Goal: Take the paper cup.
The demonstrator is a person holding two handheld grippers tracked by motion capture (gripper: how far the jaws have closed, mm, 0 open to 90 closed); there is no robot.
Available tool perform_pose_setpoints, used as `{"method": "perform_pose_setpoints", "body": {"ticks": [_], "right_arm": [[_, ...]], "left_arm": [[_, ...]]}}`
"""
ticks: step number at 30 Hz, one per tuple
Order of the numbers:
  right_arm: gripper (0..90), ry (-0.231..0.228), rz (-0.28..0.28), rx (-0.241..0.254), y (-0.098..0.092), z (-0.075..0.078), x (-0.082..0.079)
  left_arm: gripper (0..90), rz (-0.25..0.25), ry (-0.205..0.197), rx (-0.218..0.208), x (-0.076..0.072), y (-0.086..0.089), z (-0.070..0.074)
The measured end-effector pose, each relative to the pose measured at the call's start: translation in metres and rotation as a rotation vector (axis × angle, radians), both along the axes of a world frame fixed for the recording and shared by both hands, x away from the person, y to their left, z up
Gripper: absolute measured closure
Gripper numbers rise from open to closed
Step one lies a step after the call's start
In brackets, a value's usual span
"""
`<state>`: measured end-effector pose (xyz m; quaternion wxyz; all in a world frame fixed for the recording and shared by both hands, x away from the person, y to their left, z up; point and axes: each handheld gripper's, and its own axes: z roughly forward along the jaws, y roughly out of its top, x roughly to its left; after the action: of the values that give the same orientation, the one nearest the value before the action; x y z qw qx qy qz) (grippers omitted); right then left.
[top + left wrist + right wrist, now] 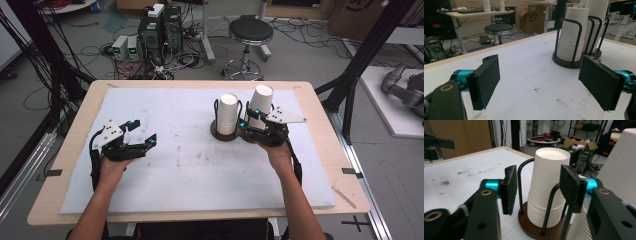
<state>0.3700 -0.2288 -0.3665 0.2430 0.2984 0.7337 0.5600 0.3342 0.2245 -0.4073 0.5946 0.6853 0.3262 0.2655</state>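
The right gripper, jaws half spread and gripping nothing, lines up on the left stack of paper cups in the wire cup holder at far centre-right, likely to pull one, while the left gripper waits wide open on the left.

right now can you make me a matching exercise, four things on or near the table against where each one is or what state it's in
Things:
1. left hand-held gripper
2. right hand-held gripper
3. left stack of paper cups
4. stool

Places or states:
A. on the floor beyond the far edge of the table
B. jaws wide open over bare white mat, nothing between them
C. upright in a dark wire holder on a round brown base
D. jaws half closed, right by the cup holders

Pairs: 1-B, 2-D, 3-C, 4-A
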Motion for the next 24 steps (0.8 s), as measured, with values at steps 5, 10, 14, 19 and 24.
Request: {"method": "perform_pose_setpoints", "body": {"ticks": [5, 10, 14, 19, 24], "right_arm": [[65.0, 0.010, -0.001, -0.001, 0.008, -0.008, 0.008], [72.8, 0.020, -0.005, -0.003, 0.016, -0.015, 0.012], [87.1, 0.031, -0.032, -0.039, 0.025, -0.026, 0.012], [90.0, 0.043, -0.048, -0.062, 0.031, -0.038, 0.014], [90.0, 0.072, -0.059, -0.071, 0.040, -0.049, 0.017]], "left_arm": [[17.2, 0.000, 0.002, 0.002, 0.000, 0.000, 0.000], [17.2, -0.002, 0.003, 0.001, 0.000, 0.000, -0.001], [17.2, -0.001, 0.000, 0.001, 0.000, 0.000, -0.001], [17.2, -0.003, 0.005, 0.002, 0.001, 0.000, -0.001], [17.2, 0.003, 0.004, 0.004, 0.001, 0.000, -0.001]]}}
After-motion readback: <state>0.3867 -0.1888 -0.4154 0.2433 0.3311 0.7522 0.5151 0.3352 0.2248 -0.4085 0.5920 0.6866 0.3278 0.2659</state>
